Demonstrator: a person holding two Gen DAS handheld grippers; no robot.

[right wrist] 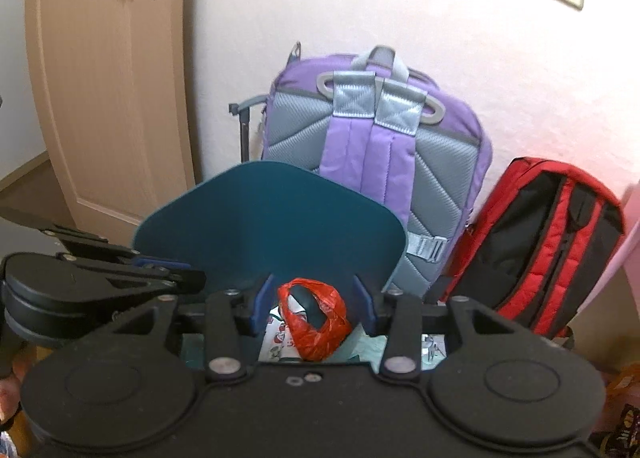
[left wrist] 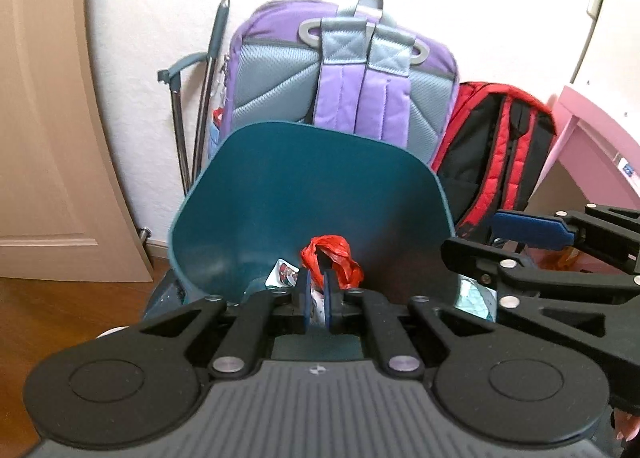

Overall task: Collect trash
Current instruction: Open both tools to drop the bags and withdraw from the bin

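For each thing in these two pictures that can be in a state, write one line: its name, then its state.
Bin lid: raised, standing open.
Red plastic bag: crumpled, lying in the bin on printed wrappers.
Left gripper: shut.
Right gripper: open, gripping nothing.
Door: ajar.
Purple backpack: upright against the wall.
Red backpack: leaning, tilted.

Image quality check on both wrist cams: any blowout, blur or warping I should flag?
Left wrist: wall blown out to near white, door edge bowed by the fisheye, purple backpack slightly soft. Right wrist: exposure milder, wall tinted pink, door also curved; red bag sharp between the open right tool.
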